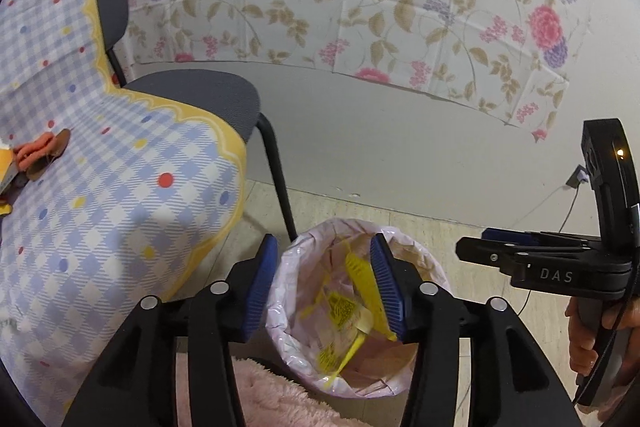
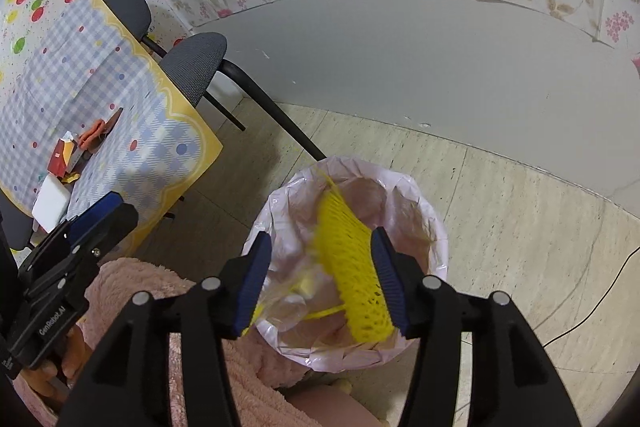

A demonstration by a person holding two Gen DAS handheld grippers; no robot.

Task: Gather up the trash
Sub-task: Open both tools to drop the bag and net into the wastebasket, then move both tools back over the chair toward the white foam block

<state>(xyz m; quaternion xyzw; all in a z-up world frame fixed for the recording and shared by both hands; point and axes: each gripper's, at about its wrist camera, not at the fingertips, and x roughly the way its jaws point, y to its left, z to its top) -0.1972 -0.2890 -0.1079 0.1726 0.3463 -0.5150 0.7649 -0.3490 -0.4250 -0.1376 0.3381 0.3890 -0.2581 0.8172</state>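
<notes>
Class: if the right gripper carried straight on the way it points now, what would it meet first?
Most likely the yellow foam net lying against the inside of the right gripper's open fingers, over the lined trash bin. Past that, the bin's bag; depth is hard to judge.

Left gripper hangs right over the lined trash bin, blue pads spread apart with nothing pinched between them. Down in the bin there's a yellow net against the right-hand pad, plus a clear wrapper with yellow print. At 3 o'clock the right gripper pokes in sideways. Checkered tablecloth fills 9 o'clock, grey chair at 11.
</notes>
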